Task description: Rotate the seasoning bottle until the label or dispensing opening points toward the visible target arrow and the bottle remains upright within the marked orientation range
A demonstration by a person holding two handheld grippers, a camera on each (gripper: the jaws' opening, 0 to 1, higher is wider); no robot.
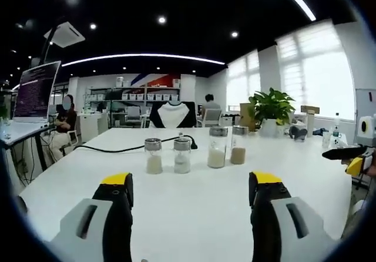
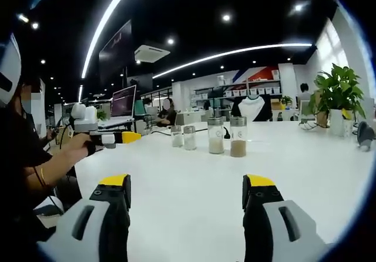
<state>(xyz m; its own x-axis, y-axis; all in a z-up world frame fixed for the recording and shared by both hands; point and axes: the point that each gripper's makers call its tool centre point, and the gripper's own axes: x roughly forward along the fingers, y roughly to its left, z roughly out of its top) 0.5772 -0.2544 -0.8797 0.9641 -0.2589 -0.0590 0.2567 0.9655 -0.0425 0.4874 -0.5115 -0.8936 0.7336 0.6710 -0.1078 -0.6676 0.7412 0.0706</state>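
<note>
Four seasoning bottles stand upright in a row at mid-frame on the white table. Left gripper and right gripper gape empty at bottom; labels seem unreadable.

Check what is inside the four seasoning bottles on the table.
Two short bottles hold pale seasoning, a tall bottle whitish grains, another tall bottle brownish powder. Metal caps hide the dispensing openings.

Bright windows glare; ceiling light strips bend with fisheye distortion.
</note>
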